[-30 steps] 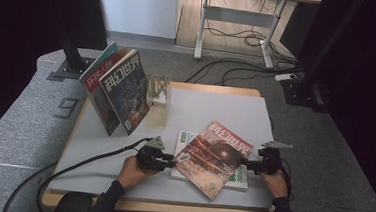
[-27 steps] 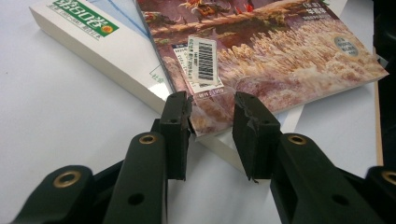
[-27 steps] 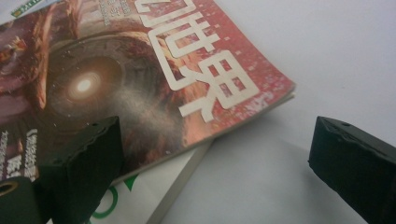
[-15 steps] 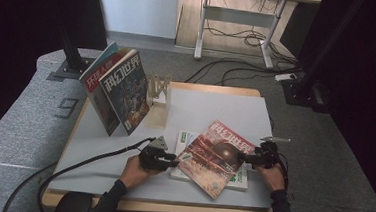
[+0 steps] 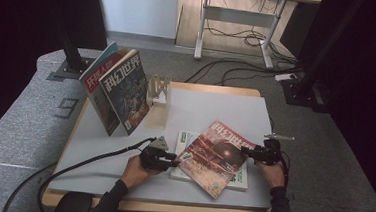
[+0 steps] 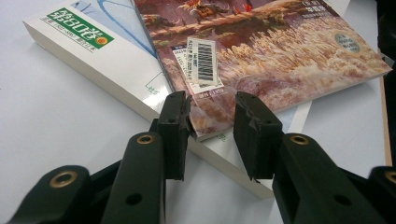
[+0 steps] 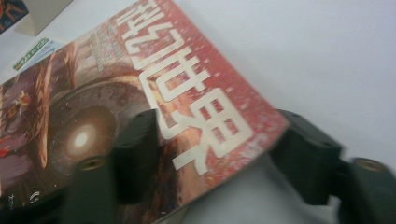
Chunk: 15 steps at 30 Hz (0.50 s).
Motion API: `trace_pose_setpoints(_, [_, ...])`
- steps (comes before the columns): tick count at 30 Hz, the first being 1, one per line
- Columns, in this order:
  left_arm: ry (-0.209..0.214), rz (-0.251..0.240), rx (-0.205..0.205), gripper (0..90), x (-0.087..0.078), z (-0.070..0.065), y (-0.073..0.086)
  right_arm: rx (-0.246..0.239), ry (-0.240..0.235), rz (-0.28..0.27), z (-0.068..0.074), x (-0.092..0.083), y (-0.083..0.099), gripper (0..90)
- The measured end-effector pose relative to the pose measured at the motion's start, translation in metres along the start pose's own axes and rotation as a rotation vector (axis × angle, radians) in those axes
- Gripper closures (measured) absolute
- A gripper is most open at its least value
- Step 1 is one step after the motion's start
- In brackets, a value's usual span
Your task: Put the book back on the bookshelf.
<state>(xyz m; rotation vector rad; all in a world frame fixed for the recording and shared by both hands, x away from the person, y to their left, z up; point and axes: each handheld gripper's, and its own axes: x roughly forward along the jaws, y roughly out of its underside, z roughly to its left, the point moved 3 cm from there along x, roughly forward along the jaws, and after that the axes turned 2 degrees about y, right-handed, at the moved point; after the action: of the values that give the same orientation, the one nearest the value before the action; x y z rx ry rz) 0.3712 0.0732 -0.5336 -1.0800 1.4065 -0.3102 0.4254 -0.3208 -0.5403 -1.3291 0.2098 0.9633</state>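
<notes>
Grey-topped desk (image 5: pixel 211 107), dark room, cables on the floor behind. Upright magazines (image 5: pixel 119 93) stand at the left by a small rack (image 5: pixel 158 89). Left tool (image 6: pixel 212 119) sits at a corner of the red magazine (image 5: pixel 217 155), jaws narrow with the corner between them; pads don't look pressed on yet. Magazine lies skewed on a thicker white book (image 6: pixel 116 70) near the front edge. Right tool (image 7: pixel 217 154) straddles the title-side corner, jaws have just been closing, magazine between them, contact not clear. My read: light, floppy, glossy cover, so it will sag and slip. Grip two opposite corners, deep bite.
</notes>
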Motion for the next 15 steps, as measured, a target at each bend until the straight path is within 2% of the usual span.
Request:
trace_pose_setpoints(7, [-0.002,0.0,-0.002,64.2,0.0,0.0,0.0,-0.043,0.05,-0.03,0.002,-0.008,-0.004,63.3])
trace_pose_setpoints(15, [-0.013,0.004,-0.006,60.4,0.0,0.001,0.0,-0.106,0.082,-0.072,0.01,-0.015,-0.008,76.4])
